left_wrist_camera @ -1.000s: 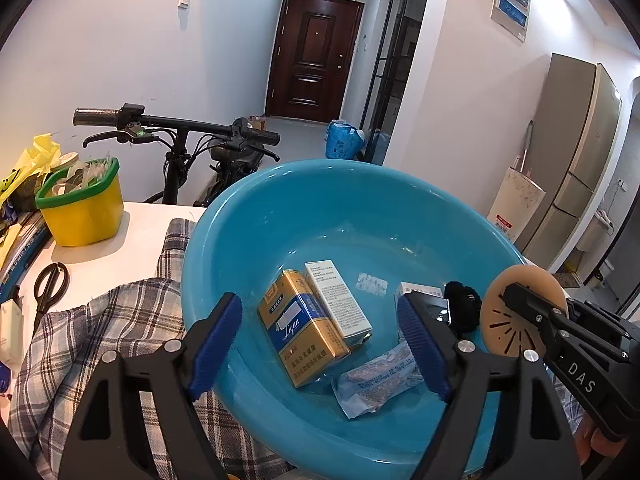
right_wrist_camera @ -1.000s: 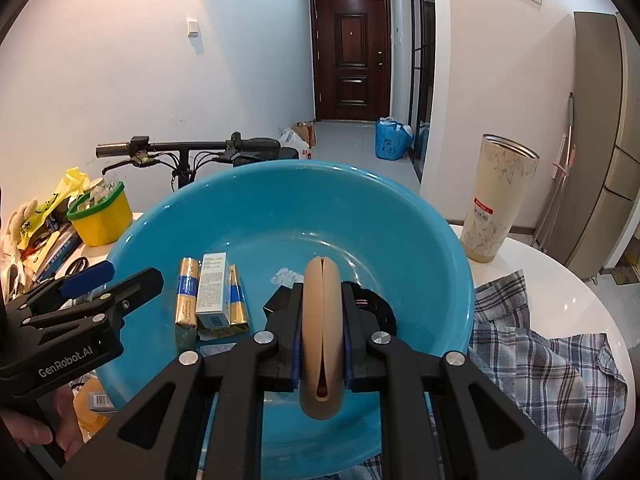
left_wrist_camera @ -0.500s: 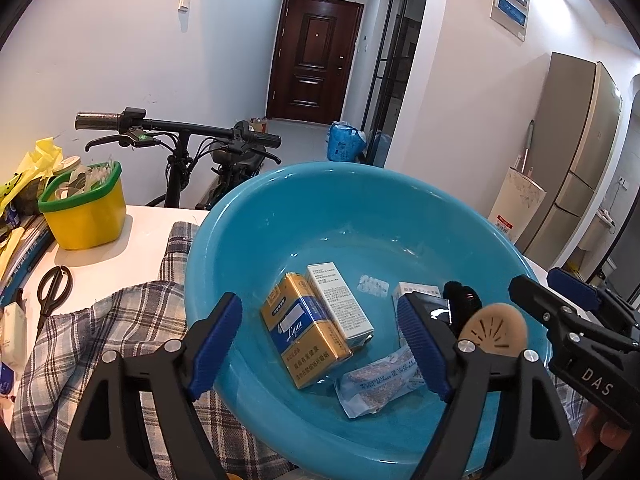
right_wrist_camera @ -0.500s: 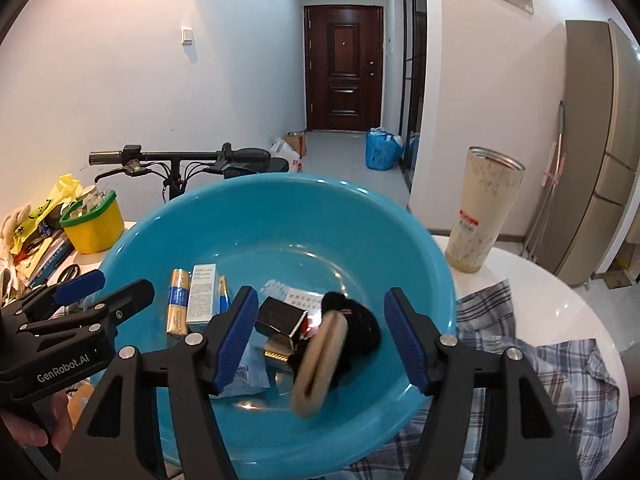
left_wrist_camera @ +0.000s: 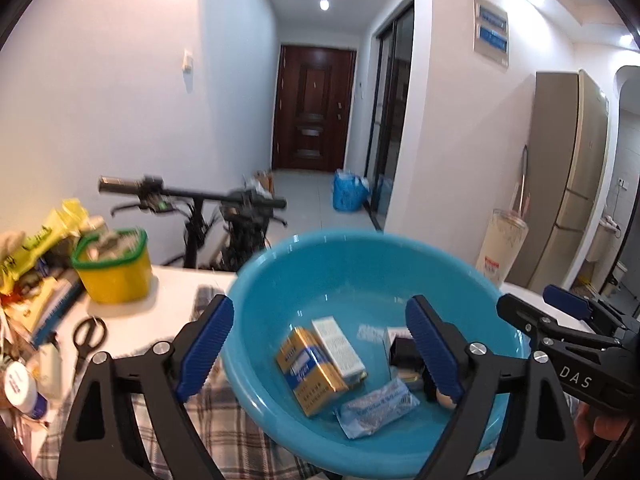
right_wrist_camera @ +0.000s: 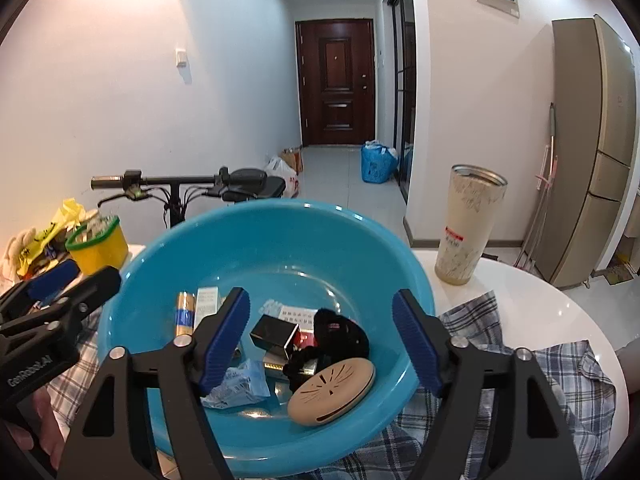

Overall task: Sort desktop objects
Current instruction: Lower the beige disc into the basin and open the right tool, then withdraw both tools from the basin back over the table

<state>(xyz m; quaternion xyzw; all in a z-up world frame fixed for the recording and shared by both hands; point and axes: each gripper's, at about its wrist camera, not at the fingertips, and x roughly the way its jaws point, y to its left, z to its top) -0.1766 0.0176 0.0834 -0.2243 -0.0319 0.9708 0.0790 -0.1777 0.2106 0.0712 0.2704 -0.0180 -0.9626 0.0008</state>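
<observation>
Right gripper (right_wrist_camera: 320, 338) hanging over the blue basin (right_wrist_camera: 280, 216), jaws spread wide, gripping nothing. Tan disc (right_wrist_camera: 332, 388) lying flat in the basin's near side, touching a black hair tie (right_wrist_camera: 340, 332). Gold box (left_wrist_camera: 310, 366), white box (left_wrist_camera: 338, 344) and blue packet (left_wrist_camera: 376, 406) sitting inside too. Left gripper (left_wrist_camera: 320, 350) also hanging wide apart over the basin, holding nothing. Basin resting on plaid cloth (right_wrist_camera: 540, 364).

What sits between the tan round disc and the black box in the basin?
In the right wrist view, a black scrunchie lies between the tan disc and the black box, inside the blue basin.
</observation>
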